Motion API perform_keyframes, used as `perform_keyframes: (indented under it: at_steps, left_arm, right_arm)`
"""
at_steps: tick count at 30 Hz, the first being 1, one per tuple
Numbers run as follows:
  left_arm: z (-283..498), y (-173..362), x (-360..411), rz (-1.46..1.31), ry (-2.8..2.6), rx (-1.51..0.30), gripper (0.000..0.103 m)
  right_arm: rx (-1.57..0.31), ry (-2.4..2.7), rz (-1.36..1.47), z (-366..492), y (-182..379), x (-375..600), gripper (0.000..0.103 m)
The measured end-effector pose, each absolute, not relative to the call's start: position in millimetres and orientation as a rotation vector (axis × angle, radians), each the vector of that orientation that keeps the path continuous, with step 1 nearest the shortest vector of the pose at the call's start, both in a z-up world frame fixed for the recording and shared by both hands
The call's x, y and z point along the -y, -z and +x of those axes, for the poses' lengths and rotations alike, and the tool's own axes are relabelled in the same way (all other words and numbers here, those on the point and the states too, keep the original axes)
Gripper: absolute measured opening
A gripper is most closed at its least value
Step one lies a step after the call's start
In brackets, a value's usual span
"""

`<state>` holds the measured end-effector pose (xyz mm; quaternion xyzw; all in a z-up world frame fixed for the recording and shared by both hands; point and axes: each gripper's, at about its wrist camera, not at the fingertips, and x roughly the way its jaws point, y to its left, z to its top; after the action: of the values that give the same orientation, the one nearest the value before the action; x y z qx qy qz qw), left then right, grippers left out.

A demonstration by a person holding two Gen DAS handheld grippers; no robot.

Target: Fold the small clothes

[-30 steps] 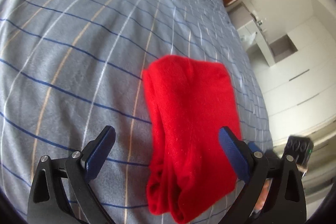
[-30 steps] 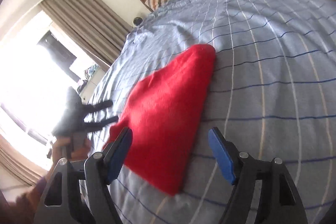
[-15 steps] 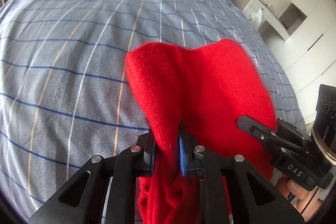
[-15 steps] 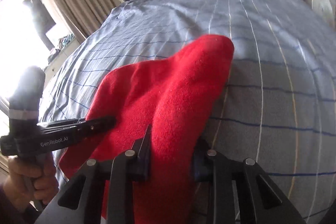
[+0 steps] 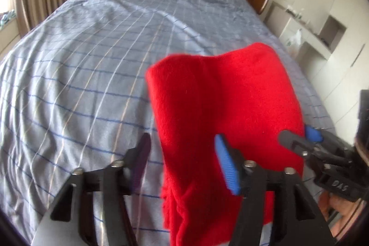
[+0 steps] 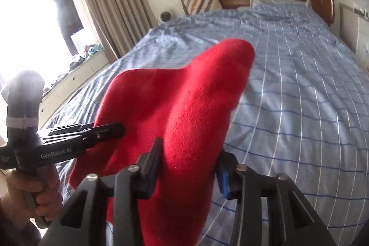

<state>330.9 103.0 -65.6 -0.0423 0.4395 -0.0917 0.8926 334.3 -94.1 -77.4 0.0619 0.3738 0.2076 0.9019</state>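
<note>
The red garment [image 5: 221,112] runs off the bottom edge in both wrist views, so its lower end can't be seen. In the right wrist view it covers the inner faces of the right gripper [image 6: 189,165], so whether the pads actually bite the cloth can't be told. The left gripper's [image 5: 184,163] left pad is blurry. Items on the shelf [image 5: 318,36] are too small to name.
</note>
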Motion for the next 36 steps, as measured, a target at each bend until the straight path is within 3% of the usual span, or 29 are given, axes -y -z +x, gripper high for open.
perform_keyframes:
  at_steps: [3,6,8,9,21,36]
  left_arm:
    - [300,78,-106,0.022,0.148,-0.867,0.073]
    - [258,76,-101,0.112,0.118,-0.797,0.084]
    - [229,69,-95,0.147,0.109,-0.745,0.099]
    - [215,65,-91,0.161,0.101,-0.719,0.102]
    - [81,32,-48,0.18,-0.042,-0.719,0.103]
    - [4,8,-51,0.123,-0.005,-0.751,0.103]
  right_arm:
    - [-0.818,-0.365,0.109,324,99,111,0.067]
    - [-0.845,-0.314,0.06,293,113,132,0.079]
    - [-0.849,-0.282,0.014,267,116,142,0.081]
    - [-0.853,-0.267,-0.007,254,115,145,0.082]
    - [-0.795,-0.182,-0.021,81,68,160,0.097]
    - [-0.797,-0.175,-0.057,2,45,142,0.102]
